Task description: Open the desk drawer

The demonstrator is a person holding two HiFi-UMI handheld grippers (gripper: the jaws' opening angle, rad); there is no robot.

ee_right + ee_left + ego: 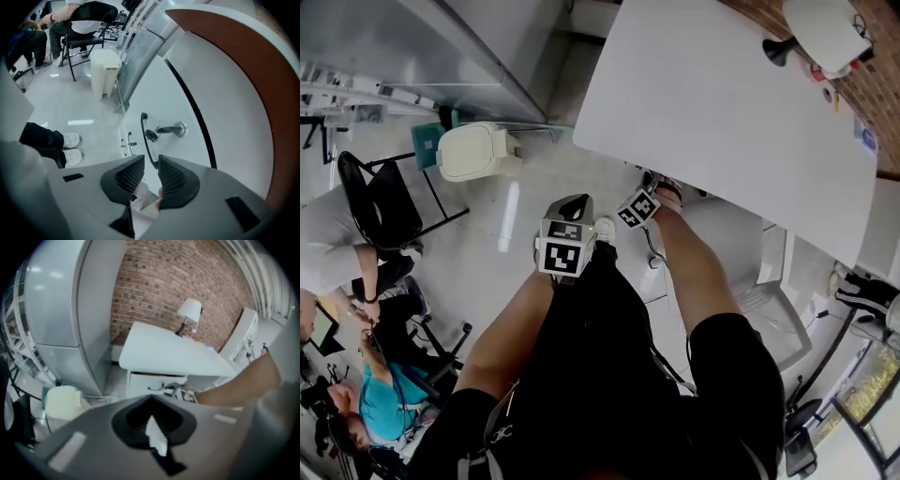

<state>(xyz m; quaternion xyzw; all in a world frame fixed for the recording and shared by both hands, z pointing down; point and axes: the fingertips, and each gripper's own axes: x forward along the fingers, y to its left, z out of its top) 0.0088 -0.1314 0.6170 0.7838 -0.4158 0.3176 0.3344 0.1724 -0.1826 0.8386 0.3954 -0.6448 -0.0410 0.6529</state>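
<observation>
The white, flat-fronted desk drawer [173, 108] fills the middle of the right gripper view and slants from upper centre to lower centre. It looks closed, with only a thin dark seam along its right edge. A slim black bar handle [145, 143] runs down its front, and its lower end reaches the gap between the parted jaws of the right gripper [151, 171]. Just right of the handle, a dark-headed key [164, 130] sits in a round silver lock [180, 128]. In the left gripper view the drawer is a small white panel at centre.
</observation>
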